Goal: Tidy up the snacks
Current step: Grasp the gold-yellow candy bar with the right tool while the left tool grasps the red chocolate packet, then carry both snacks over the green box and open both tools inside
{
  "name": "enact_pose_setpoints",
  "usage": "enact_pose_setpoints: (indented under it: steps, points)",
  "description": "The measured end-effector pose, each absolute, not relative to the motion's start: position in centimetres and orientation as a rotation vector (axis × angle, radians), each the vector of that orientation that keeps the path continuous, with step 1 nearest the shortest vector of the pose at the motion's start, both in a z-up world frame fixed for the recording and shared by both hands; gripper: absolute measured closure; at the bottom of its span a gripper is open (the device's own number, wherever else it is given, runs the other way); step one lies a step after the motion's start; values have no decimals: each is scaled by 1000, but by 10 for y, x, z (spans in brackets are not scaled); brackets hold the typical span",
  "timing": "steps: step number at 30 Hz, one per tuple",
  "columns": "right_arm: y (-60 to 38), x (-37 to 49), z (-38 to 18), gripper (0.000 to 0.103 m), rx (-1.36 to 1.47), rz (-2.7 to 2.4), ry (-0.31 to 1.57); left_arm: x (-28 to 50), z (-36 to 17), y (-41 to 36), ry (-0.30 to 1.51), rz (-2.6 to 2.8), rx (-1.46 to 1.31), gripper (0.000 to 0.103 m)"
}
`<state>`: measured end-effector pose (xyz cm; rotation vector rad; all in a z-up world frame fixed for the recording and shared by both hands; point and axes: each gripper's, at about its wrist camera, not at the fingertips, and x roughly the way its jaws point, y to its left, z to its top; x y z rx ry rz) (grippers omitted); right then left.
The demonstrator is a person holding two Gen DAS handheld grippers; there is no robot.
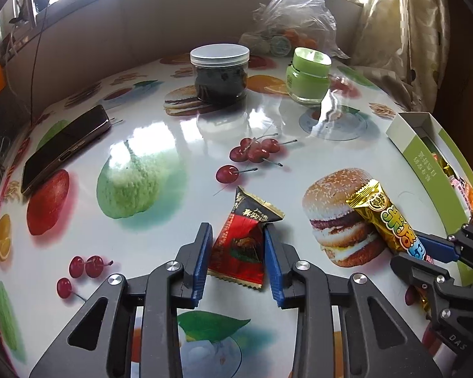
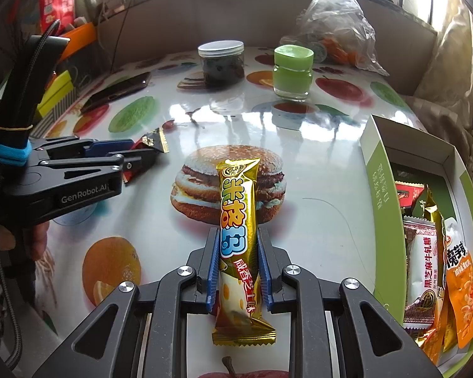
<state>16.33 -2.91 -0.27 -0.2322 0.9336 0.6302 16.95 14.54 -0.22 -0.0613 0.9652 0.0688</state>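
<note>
Two wrist fisheyes, angled steeply down, close over the table (image 1: 160,132), both sharing jars and window beyond

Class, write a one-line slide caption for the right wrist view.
Right gripper clamps a gold snack bar above the burger-print tabletop, beside the green snack box.

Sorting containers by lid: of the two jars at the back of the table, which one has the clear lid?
The wide dark-filled jar, left of the green jar. Its lid is flat and clear; the other's cap is opaque light green.
</note>
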Motion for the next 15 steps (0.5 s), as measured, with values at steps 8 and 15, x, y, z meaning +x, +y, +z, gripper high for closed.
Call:
enact_pose_setpoints:
  steps: [8,15]
  points:
    - [-30,163,-2,82,-231,628,928,166,-1,146,967,86,-98,76]
    - [-32,157,5,82,-228,634,903,155,5,141,963,95,-103,77]
